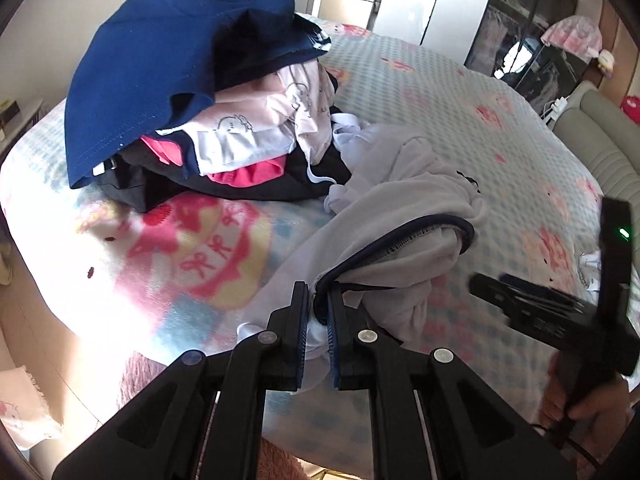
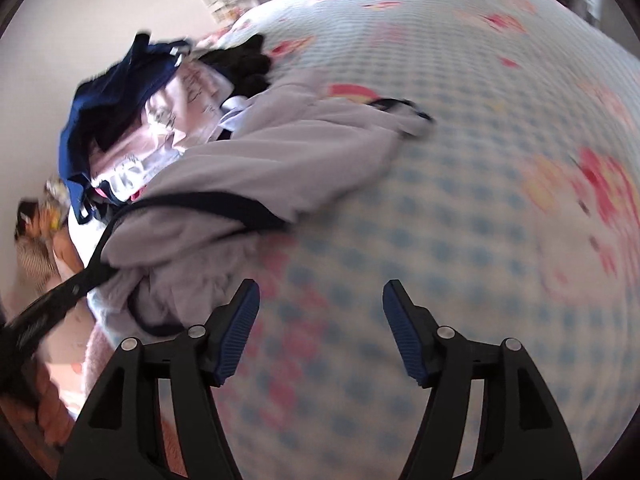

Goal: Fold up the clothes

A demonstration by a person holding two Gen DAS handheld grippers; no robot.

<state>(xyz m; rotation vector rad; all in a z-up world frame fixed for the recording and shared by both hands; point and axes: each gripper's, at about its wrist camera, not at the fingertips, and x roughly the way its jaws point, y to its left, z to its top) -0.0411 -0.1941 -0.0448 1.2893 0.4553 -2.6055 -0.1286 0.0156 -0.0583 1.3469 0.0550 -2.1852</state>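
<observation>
A pale grey garment (image 1: 404, 216) with dark navy trim lies crumpled on the bed, trailing from the clothes pile toward me. My left gripper (image 1: 318, 300) is shut on its trimmed edge, and cloth bunches between the pads. In the right wrist view the same grey garment (image 2: 248, 152) spreads left of centre, and the left gripper (image 2: 86, 278) shows as a dark blurred shape at its lower left corner. My right gripper (image 2: 320, 304) stands open over bare bedspread, nothing between its fingers. The right gripper (image 1: 486, 284) also shows at the right of the left wrist view, held by a hand.
A pile of clothes (image 1: 208, 120), topped by a dark blue shirt (image 1: 160, 68), sits at the bed's far left. The bed (image 2: 460, 168) has a blue-checked spread with pink cartoon prints. A wardrobe (image 1: 520, 28) and a padded headboard (image 1: 600, 136) stand beyond.
</observation>
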